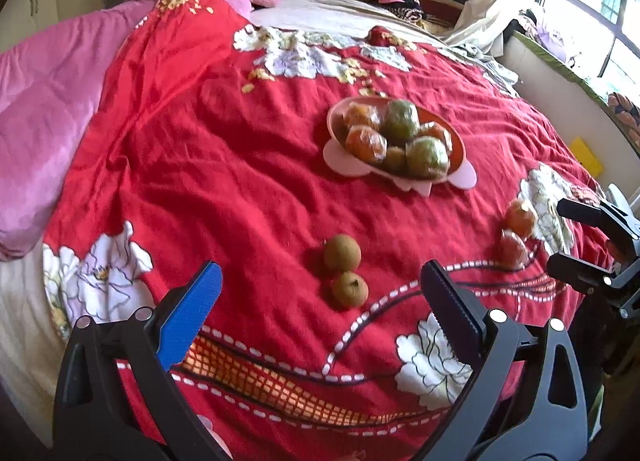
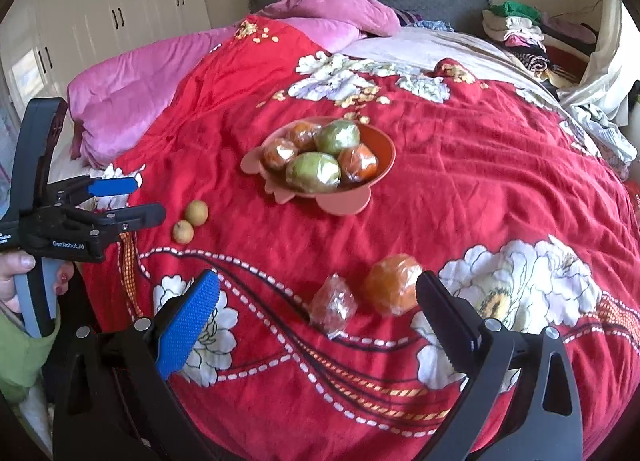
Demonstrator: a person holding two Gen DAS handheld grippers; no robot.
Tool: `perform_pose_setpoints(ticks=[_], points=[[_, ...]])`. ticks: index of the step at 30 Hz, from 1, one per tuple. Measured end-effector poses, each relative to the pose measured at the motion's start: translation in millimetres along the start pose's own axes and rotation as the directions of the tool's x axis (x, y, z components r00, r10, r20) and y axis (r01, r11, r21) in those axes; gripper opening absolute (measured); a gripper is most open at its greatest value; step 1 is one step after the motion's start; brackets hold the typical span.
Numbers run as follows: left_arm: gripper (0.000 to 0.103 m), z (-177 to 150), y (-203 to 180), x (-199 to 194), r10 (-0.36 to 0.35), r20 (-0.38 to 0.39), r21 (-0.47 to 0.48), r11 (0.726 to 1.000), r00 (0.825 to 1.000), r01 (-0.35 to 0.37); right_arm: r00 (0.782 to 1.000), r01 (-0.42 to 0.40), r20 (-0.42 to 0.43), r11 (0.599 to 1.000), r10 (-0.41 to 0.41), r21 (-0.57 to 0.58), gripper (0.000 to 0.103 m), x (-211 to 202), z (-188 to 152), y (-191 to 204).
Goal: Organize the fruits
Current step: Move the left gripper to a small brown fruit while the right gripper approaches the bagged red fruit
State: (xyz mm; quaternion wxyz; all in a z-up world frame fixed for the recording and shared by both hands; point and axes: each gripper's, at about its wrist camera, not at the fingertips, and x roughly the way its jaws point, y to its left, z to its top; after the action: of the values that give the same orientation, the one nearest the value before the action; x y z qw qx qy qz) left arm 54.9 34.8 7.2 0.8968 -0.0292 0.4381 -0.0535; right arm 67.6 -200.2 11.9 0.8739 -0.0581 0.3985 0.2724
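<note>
Open right tongs [image 2: 318,303] flank 2 wrapped oranges [image 2: 394,285].

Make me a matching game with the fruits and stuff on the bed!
Things:
1. two small brown fruits
2. green wrapped fruits
3. wrapped orange fruit
4. left tool

Places or states:
A. in the pink bowl
B. open, holding nothing
C. touching each other on the red blanket
D. on the blanket just ahead of the right tool

Pairs: 1-C, 2-A, 3-D, 4-B
</note>
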Motion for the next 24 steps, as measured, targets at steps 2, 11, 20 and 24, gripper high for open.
perform_pose_setpoints(ticks=[2, 11, 20, 24], points=[[0.093, -3.5, 1.4, 1.4, 0.007, -0.008, -0.002, 1.0, 1.0, -0.007, 1.0, 0.001, -0.007, 1.0, -0.001, 0.004, 0.099, 1.3, -3.0, 0.1], [0.093, -11.6, 2.1, 3.0, -0.01, -0.022, -0.003, 1.0, 1.0, 0.009, 0.999, -0.007, -0.039, 1.0, 0.008, 0.006, 0.098, 7.2, -17.0, 3.6], [0.093, -15.6, -1.6, 7.4, -0.006, -0.023, 0.004, 1.0, 1.0, 0.006, 0.999, -0.01, -0.052, 1.0, 0.01, 0.009, 0.098, 13.6, -23.7, 8.0], [0.084, -15.6, -5.2, 10.8, -0.02, -0.023, 0.009, 1.0, 1.0, 0.02, 0.998, -0.012, -0.054, 1.0, 0.013, 0.023, 0.097, 17.7, -24.8, 6.8]])
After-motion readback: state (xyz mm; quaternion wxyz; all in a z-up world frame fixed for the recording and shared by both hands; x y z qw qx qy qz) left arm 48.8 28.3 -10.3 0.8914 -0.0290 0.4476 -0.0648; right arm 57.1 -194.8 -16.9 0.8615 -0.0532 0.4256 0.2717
